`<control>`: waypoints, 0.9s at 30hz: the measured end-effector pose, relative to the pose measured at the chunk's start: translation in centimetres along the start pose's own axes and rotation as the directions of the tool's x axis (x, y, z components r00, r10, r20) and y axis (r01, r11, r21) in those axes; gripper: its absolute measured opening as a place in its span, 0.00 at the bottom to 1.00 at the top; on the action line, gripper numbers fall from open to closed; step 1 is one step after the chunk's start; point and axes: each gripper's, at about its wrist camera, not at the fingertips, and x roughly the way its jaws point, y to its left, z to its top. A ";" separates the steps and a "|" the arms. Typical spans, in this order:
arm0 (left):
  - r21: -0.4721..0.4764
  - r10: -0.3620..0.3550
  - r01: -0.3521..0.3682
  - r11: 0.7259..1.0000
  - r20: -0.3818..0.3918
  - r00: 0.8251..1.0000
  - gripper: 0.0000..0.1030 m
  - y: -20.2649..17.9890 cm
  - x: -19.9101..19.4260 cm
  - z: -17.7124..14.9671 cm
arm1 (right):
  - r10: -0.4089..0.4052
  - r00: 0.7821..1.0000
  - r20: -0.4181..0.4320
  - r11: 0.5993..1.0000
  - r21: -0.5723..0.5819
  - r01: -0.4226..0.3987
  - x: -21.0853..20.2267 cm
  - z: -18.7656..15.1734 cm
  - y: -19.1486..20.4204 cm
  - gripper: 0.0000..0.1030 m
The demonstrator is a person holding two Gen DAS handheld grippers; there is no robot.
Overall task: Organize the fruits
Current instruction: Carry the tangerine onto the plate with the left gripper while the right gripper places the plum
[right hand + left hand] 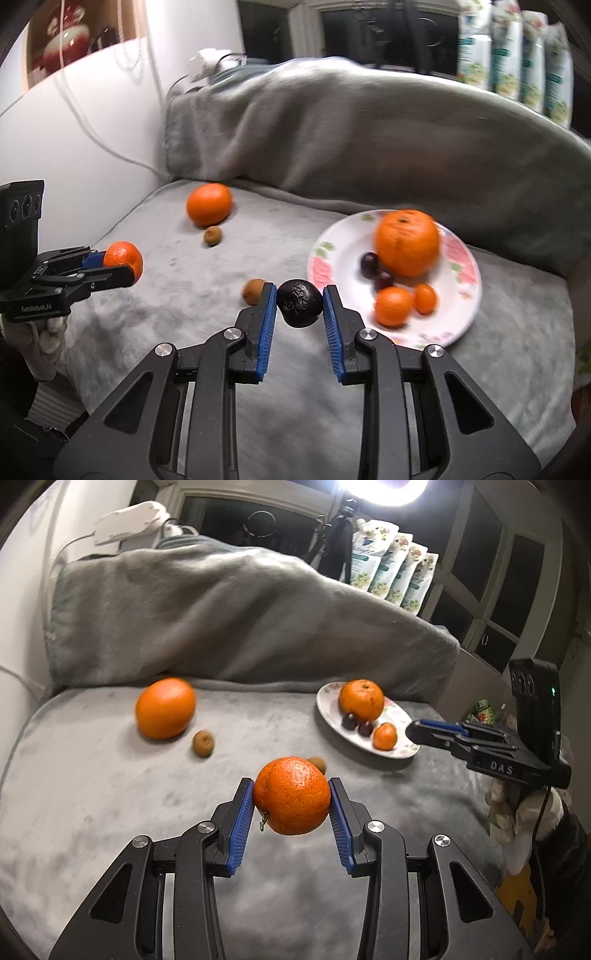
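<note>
My left gripper (291, 794) is shut on an orange tangerine (291, 795), held above the grey blanket; the right wrist view shows it at the left (123, 258). My right gripper (300, 304) is shut on a dark wrinkled round fruit (299, 302) just left of the floral plate (332, 258). The plate (328, 701) carries a big orange (406, 243), two dark small fruits (369, 262), a small tangerine (393, 306) and a kumquat (424, 299). In the left wrist view the right gripper (412, 732) is side-on at the plate's right rim, its fruit hidden.
Loose on the blanket lie a large orange (165, 708) and two small brown fruits (203, 743) (317, 764). A bunched grey blanket ridge (221, 620) rises behind them. A white wall with cables stands to the left, and pouches (395, 568) line the window sill.
</note>
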 end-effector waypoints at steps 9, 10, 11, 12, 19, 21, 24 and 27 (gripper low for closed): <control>0.032 -0.041 0.041 0.999 0.014 0.999 0.37 -2.2 2.2 2.3 | -0.046 0.999 0.026 0.997 0.063 0.044 -2.1 -1.0 -2.7 0.26; 0.035 -0.045 0.045 0.998 0.012 0.999 0.37 -2.4 2.5 2.5 | -0.048 0.998 0.028 0.997 0.067 0.046 -2.2 -1.0 -2.9 0.26; 0.039 -0.050 0.050 0.998 0.008 0.999 0.37 -2.7 3.0 2.7 | -0.051 0.998 0.030 0.996 0.073 0.049 -2.4 -1.0 -3.2 0.26; 0.042 -0.053 0.053 0.998 0.005 0.999 0.37 -2.9 3.2 2.7 | -0.052 0.998 0.031 0.996 0.077 0.050 -2.4 -1.0 -3.4 0.26; 0.060 -0.078 0.079 0.995 -0.016 0.997 0.37 -4.3 5.2 3.4 | -0.072 0.997 0.030 0.992 0.104 0.069 -2.3 -1.2 -5.1 0.26; 0.064 -0.083 0.084 0.994 -0.020 0.996 0.37 -4.6 5.5 3.5 | -0.080 0.996 0.029 0.990 0.116 0.076 -2.2 -1.2 -5.8 0.26; 0.073 -0.088 0.090 0.993 -0.031 0.996 0.37 -5.2 6.3 3.8 | -0.093 0.995 0.028 0.987 0.130 0.089 -1.9 -0.9 -7.0 0.26; 0.081 -0.095 0.098 0.992 -0.044 0.995 0.37 -5.9 7.1 4.0 | -0.106 0.994 0.022 0.984 0.147 0.101 -1.5 -0.8 -8.2 0.26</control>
